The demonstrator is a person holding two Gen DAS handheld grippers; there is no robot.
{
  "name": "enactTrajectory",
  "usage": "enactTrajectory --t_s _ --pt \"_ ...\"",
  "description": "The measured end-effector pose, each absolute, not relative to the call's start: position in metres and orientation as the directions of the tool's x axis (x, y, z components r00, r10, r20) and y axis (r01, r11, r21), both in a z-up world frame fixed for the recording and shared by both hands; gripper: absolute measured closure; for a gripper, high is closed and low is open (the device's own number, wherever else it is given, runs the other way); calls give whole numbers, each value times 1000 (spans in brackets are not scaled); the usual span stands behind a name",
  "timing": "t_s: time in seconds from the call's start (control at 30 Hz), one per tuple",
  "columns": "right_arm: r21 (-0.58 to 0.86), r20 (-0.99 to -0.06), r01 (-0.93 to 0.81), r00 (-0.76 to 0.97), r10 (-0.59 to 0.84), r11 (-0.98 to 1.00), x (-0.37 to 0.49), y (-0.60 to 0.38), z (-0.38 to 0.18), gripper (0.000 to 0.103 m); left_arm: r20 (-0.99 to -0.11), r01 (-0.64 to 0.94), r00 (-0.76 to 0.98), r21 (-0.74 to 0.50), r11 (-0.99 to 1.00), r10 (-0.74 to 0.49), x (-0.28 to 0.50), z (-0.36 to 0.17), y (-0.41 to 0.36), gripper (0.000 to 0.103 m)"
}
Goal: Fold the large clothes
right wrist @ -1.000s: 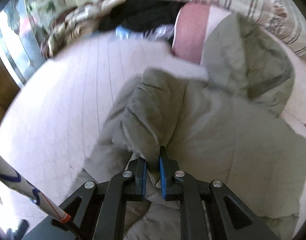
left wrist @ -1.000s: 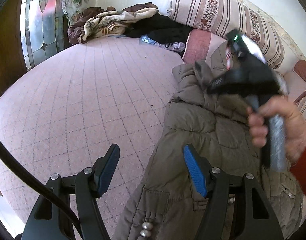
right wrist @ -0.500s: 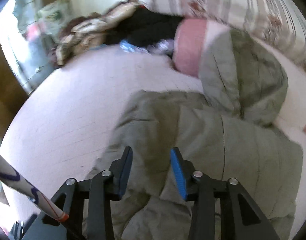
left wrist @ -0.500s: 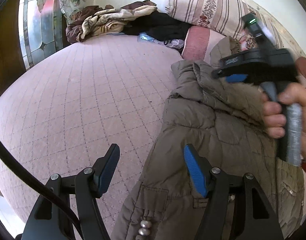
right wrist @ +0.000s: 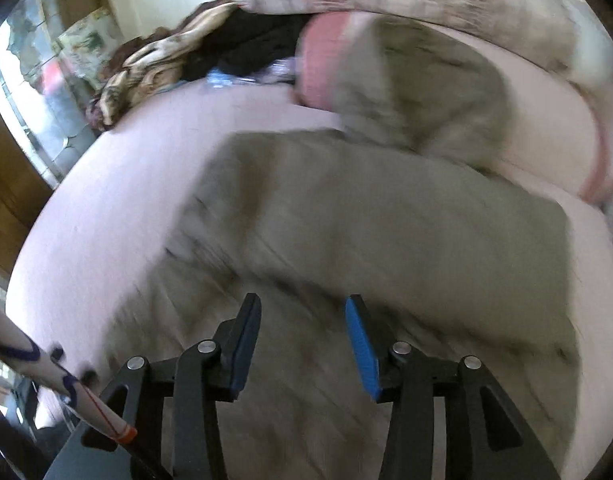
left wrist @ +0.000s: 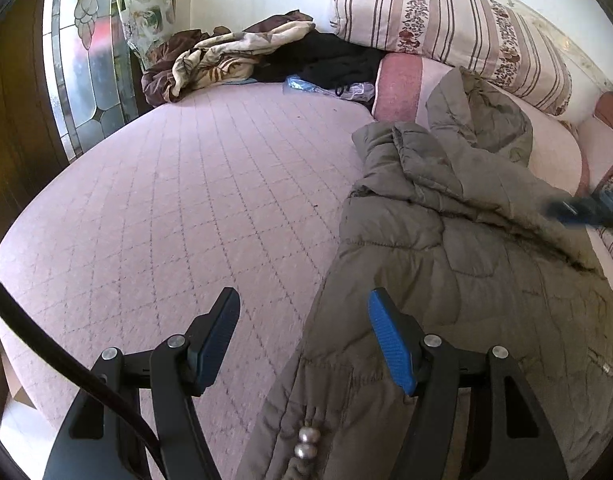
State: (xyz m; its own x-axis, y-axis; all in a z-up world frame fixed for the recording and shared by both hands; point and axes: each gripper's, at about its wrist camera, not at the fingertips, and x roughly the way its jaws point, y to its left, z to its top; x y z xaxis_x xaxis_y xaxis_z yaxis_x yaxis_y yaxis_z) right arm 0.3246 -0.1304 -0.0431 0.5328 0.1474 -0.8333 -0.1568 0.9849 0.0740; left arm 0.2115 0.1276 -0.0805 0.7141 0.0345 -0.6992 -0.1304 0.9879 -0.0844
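Observation:
An olive-green padded coat (left wrist: 446, 240) lies on the pink quilted bed (left wrist: 166, 200), its hood resting on a pillow at the back. A sleeve is folded over the coat's body. My left gripper (left wrist: 302, 332) hovers open over the coat's near left edge, nothing between its blue pads. In the blurred right wrist view the coat (right wrist: 366, 220) fills the middle. My right gripper (right wrist: 302, 340) hangs above it with jaws opening and nothing between them. Its blurred tip shows in the left wrist view at the right edge (left wrist: 586, 208).
A striped bolster (left wrist: 446, 28) and a pink pillow (left wrist: 398, 88) lie along the back wall. A heap of patterned and black clothes (left wrist: 242, 60) sits at the back left beside a stained-glass panel (left wrist: 78, 60). The bed's left half is bare quilt.
My right gripper let go of the coat's sleeve, opened, and drew back to the right and up. The sleeve now lies folded on the coat. The left gripper barely moved.

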Motion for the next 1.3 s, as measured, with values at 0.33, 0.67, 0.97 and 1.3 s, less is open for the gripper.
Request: enactTrajectory --t_s 0.33,0.67,0.97,1.3 --pt "63 -860 239 506 -68 969 178 -316 -45 37 -739 -163 673 -93 982 42 185 -76 128 37" --pt "13 -893 412 415 -175 911 95 -386 -98 34 -829 -192 552 -22 981 89 179 -109 136 33" --pt "5 -837 420 499 -227 908 76 -369 -78 34 -823 -217 564 -69 974 67 150 -61 132 32" --pt "113 -752 233 655 -71 966 71 -294 -17 34 -795 -139 607 -91 986 13 112 -8 81 32"
